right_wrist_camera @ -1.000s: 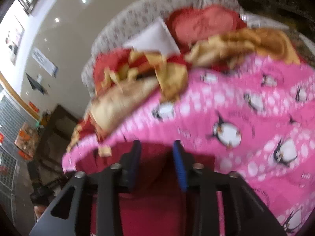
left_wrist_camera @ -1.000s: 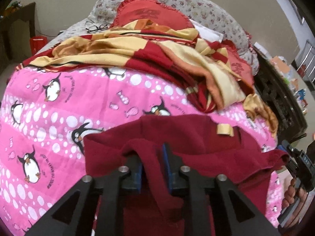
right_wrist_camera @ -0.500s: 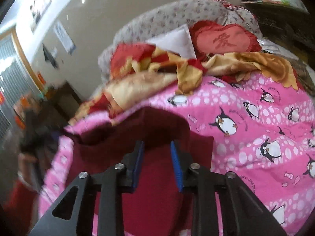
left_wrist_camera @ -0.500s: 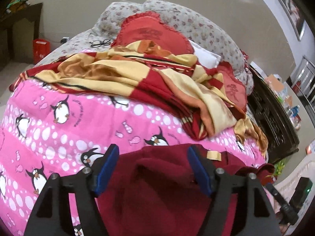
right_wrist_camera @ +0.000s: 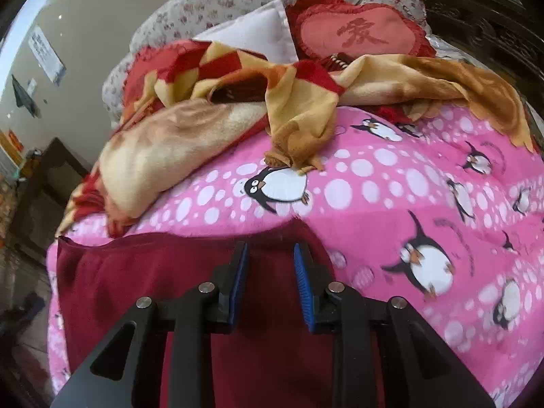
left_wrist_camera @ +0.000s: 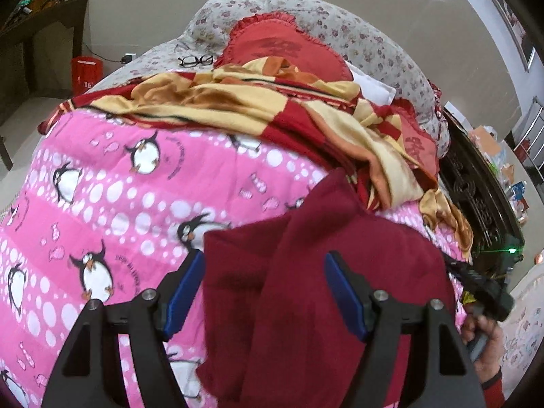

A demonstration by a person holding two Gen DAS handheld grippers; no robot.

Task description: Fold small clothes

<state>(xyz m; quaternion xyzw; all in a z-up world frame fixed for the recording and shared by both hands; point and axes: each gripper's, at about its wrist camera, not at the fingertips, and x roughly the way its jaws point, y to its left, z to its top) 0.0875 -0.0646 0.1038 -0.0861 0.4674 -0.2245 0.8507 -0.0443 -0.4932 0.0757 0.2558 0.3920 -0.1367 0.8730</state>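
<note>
A dark red garment (left_wrist_camera: 374, 255) lies on the pink penguin blanket (left_wrist_camera: 119, 204), with one flap standing up toward the striped blanket. My left gripper (left_wrist_camera: 265, 258) hovers over its left part with the jaws wide open; the cloth lies below them and the pads do not touch it. In the right wrist view the same garment (right_wrist_camera: 136, 272) spreads flat under my right gripper (right_wrist_camera: 271, 250). Its jaws stand a narrow gap apart above the garment's far edge, and no bunched cloth shows between the pads. A person's hand (left_wrist_camera: 484, 343) holds the right gripper's handle at the garment's right side.
A rumpled red and yellow blanket (left_wrist_camera: 272, 108) covers the back of the bed, with heart-shaped red cushions (right_wrist_camera: 357, 30) and floral pillows (left_wrist_camera: 340, 23) behind it. Glasses (left_wrist_camera: 195, 60) lie near the pillows. Dark carved furniture (left_wrist_camera: 476, 197) stands along the bed's right side.
My left gripper let go of the fold of red cloth and opened wide, drawing back a little. My right gripper narrowed slightly and sank toward the garment, which now lies flatter.
</note>
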